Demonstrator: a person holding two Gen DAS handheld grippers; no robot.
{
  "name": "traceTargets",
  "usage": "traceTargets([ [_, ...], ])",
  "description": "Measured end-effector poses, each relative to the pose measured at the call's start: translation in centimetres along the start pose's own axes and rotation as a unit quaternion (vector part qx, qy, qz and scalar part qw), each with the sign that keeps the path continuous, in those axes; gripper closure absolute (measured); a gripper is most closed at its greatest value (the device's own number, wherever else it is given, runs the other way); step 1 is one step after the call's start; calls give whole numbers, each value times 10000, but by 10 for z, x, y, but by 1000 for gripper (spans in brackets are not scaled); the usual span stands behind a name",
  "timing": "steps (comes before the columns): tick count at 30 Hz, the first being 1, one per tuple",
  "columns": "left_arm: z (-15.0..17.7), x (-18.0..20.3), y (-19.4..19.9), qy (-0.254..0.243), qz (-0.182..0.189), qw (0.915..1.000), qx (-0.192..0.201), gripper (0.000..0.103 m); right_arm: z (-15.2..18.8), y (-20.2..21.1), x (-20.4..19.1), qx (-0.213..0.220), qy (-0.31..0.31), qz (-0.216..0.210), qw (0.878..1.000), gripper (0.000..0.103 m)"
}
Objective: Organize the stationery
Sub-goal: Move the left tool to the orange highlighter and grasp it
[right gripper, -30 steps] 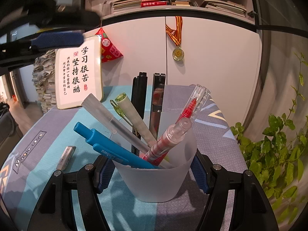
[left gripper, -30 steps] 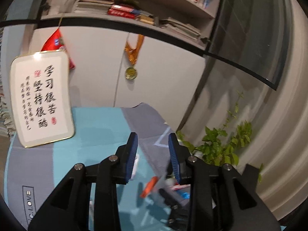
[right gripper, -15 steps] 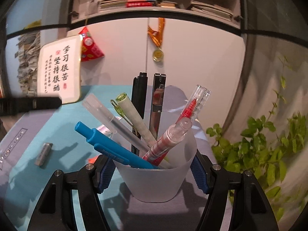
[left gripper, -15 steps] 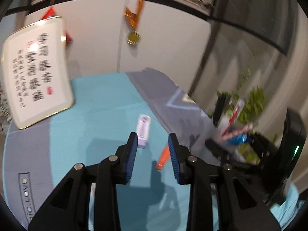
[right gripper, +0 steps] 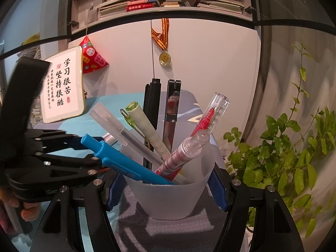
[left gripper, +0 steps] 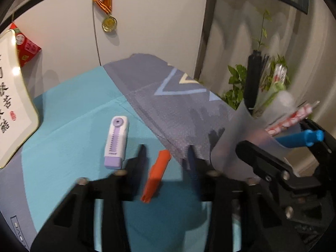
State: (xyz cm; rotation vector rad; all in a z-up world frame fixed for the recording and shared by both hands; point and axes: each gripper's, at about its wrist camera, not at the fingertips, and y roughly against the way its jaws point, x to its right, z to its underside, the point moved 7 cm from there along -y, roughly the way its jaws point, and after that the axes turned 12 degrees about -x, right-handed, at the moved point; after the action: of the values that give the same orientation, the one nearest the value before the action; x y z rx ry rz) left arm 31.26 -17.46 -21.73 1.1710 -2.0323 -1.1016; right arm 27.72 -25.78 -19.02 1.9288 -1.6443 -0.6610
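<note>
The table cloth [left gripper: 69,109] ran teal on the near side and grey toward the far corner, where its edge dropped off close to a white cabinet door [left gripper: 151,21] and a leafy plant [right gripper: 294,157]; the teal stretch ahead of the left gripper [left gripper: 166,153] lay mostly open, hemmed on the left by a framed calligraphy plaque [left gripper: 12,105]. An orange pen cap [left gripper: 156,176] lay flat on the teal between that gripper's two fingers, slanting toward the far right, and the jaws had just been closing around it, though the picture was smeared and I could not tell whether the pads touched it yet. Just beside the left finger sat a lilac eraser case [left gripper: 116,142], clear of the jaws. Off to the right, the right gripper [right gripper: 166,189] stood clamped on a frosted cup [right gripper: 168,201], a blue pad pressed to each side of its wall. The cup stood upright on the grey cloth near the table's edge, crowded with pens, among them a blue pen [right gripper: 117,161] leaning left and a black marker [right gripper: 152,109]
</note>
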Motion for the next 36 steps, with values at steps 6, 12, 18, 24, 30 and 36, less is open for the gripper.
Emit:
traceTargets([
  [6,7,-7,-17,11,-152,9995,-282,92,0,0,1,0,4,7,10000,32],
  [12,13,-29,25,485,107,9987,79,93,0,0,1,-3,8,11,10000,32],
  [18,17,-29,85,575,318,9958,639,94,0,0,1,-3,13,19,10000,32],
  [24,9,-15,121,636,620,9905,1045,95,1,-1,1,-17,24,50,10000,32],
  [30,-3,8,161,614,1009,9797,1623,96,1,-1,0,-20,27,57,10000,32],
  [36,-15,31,186,653,1436,9658,2059,96,1,0,0,-19,28,59,10000,32],
])
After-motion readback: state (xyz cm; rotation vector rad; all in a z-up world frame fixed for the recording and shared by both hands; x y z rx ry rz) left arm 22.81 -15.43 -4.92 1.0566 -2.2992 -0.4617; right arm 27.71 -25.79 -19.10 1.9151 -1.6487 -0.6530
